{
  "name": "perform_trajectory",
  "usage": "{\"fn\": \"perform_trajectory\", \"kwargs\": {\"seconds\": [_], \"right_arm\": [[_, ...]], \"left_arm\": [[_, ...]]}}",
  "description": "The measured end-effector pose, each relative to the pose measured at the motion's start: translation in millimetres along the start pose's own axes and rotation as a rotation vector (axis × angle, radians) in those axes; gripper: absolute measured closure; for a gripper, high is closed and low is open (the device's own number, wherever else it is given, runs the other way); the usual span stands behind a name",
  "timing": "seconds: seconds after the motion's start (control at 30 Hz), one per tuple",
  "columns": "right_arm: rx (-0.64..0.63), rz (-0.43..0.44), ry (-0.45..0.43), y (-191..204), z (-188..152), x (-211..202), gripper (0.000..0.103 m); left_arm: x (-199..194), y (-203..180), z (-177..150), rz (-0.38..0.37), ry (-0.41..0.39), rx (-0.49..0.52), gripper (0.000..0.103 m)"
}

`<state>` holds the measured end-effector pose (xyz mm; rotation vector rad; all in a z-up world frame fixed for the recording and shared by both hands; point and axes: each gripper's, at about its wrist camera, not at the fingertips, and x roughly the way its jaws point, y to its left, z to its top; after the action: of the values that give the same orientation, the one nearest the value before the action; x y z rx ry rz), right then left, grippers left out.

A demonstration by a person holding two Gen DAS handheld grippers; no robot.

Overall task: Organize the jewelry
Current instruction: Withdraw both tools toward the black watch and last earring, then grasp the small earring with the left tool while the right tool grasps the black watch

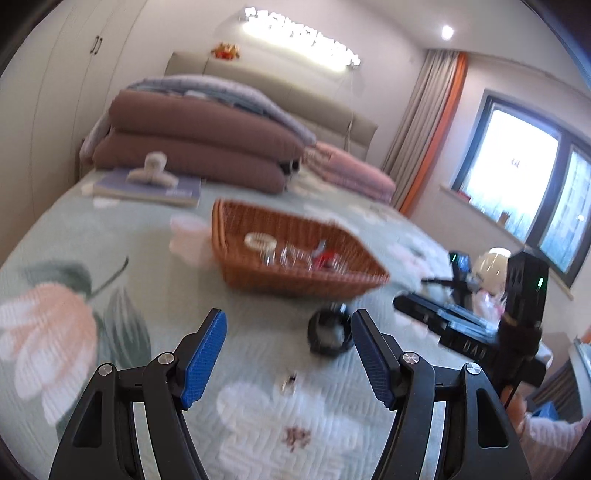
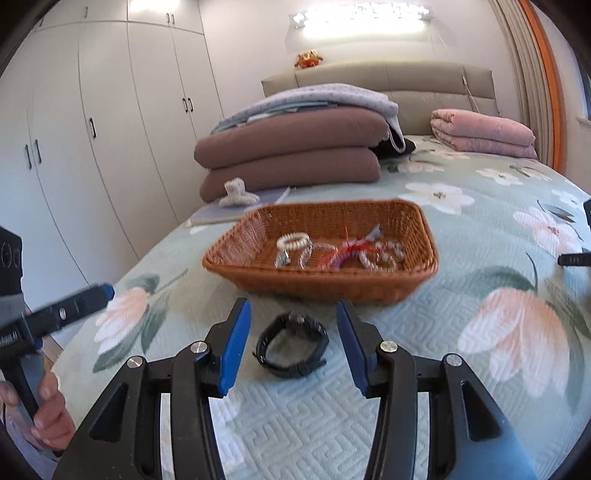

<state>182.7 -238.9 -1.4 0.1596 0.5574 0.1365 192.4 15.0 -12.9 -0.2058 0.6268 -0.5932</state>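
Bright wall lamp glares; left view motion-blurred, fisheye edges dark.

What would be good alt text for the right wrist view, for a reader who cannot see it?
An open right claw points at a black watch lying on a floral bedspread, the watch between its blue pads but untouched. Behind it stands a wicker basket holding bracelets; folded quilts lie farther back.
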Motion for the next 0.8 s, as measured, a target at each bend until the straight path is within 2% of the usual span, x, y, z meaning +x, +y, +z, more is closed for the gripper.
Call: {"fn": "perform_trajectory", "kwargs": {"seconds": [0.27,0.43,0.57,0.63,0.7,0.8], "right_arm": [[0.034,-0.041,0.049,-12,-14,25,0.052],[0.062,-0.052,0.075,-19,-16,42,0.052],[0.078,-0.058,0.099,-21,-17,52,0.052],[0.079,-0.058,0.126,-21,-18,59,0.052],[0.071,-0.065,0.144,-20,-20,64,0.052],[0.064,-0.098,0.146,-17,-22,67,0.052]], "left_arm": [[46,2,-22,-0.049,0.121,-0.004,0.031],[67,-9,-29,-0.028,0.189,0.04,0.032],[78,-11,-30,-0.036,0.21,0.022,0.032],[88,-11,-33,-0.037,0.238,0.019,0.041],[98,-11,-39,-0.022,0.277,0.032,0.056],[103,-15,-45,-0.005,0.294,0.057,0.06]]}}
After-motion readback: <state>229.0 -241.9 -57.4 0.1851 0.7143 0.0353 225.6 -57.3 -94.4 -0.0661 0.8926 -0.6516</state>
